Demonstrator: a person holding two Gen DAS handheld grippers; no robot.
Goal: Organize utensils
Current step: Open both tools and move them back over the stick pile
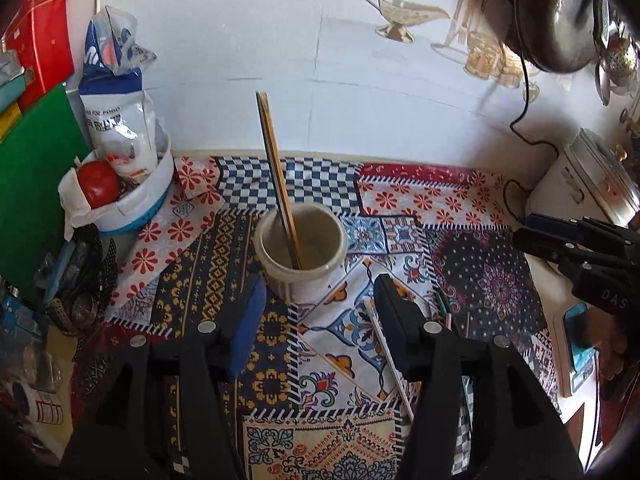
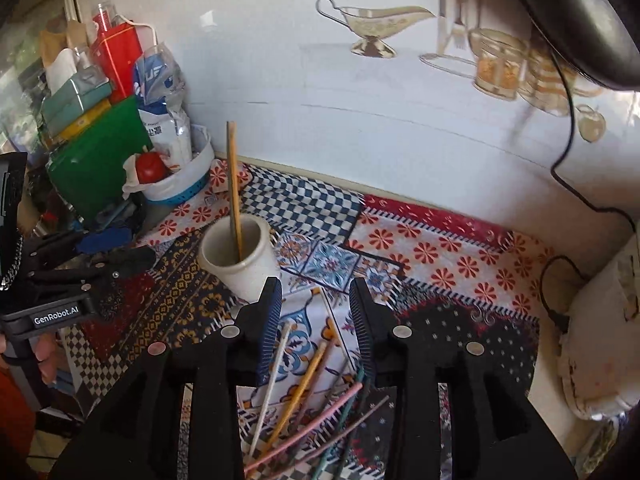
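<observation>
White basket far left holds a tomato and a flour-type bag — not task items. Left gripper part open, empty. Cream holder has one chopstick pair standing in it; early progress. Right gripper slightly open, empty — loose chopsticks on the patterned cloth beneath it, all still to load.

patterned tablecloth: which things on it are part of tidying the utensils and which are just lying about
Part of the job:
- white ceramic holder cup
- wooden chopsticks standing in the cup
- loose coloured chopsticks lying on the cloth
- left tongs and right tongs, both open and empty

Just lying about:
- white tub holding a red tomato
- white and blue food bag
- green board
- black power cable
</observation>
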